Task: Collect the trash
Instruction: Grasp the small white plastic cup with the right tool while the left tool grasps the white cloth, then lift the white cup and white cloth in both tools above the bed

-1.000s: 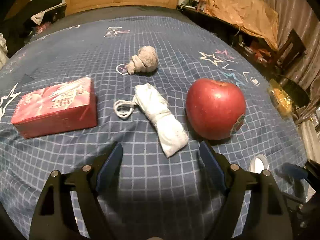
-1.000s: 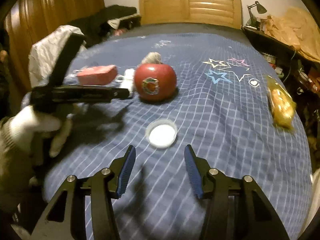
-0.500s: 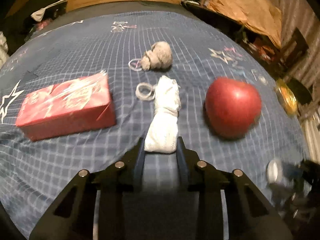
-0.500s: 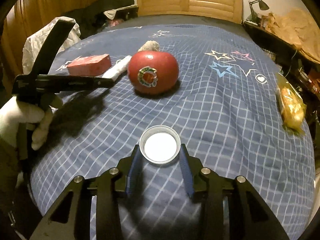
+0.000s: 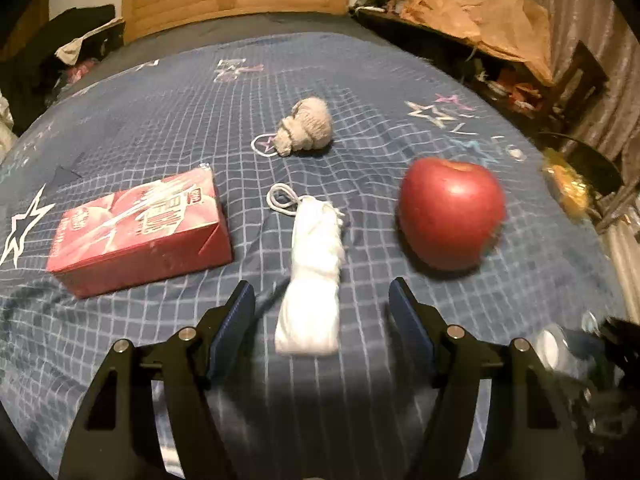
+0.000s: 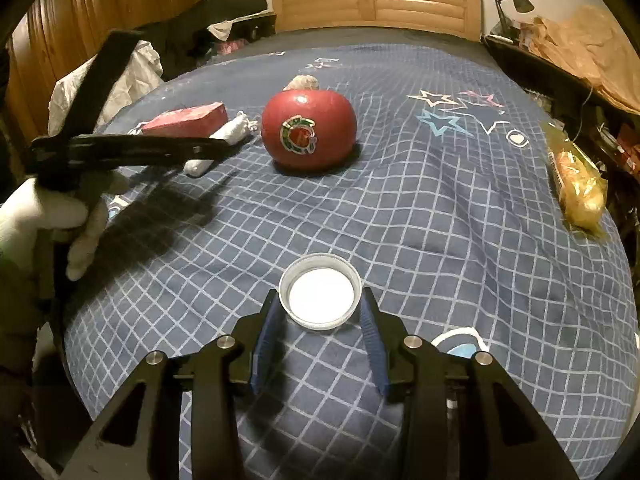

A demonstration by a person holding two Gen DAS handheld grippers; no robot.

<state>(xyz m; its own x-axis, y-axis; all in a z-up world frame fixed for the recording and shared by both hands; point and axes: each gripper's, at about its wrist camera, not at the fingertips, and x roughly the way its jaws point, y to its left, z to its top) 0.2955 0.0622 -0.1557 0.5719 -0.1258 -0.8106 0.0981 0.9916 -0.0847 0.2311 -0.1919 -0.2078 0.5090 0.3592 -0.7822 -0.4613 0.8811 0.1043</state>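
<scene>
A rolled white face mask (image 5: 314, 276) lies on the blue checked bedspread, its near end between the tips of my open left gripper (image 5: 320, 312). A crumpled grey mask (image 5: 306, 126) lies farther back. A red carton (image 5: 140, 228) lies to the left, a red apple (image 5: 452, 212) to the right. In the right wrist view a white plastic lid (image 6: 320, 291) sits between the fingers of my right gripper (image 6: 320, 324), which close on its sides. The apple (image 6: 308, 136), carton (image 6: 188, 120) and white mask (image 6: 224, 136) lie beyond, with the left gripper (image 6: 208, 146) over the mask.
A yellow snack packet (image 6: 580, 184) lies at the bed's right edge. A blue mask (image 6: 460, 344) lies by my right fingers. A wooden headboard (image 6: 376, 0), clothes at the far left and a cluttered desk with a lamp (image 6: 516, 0) surround the bed.
My left gripper had closed around the white mask's near end and has opened wide again; the mask lies on the bed. My right gripper moved onto the lid and stays around it.
</scene>
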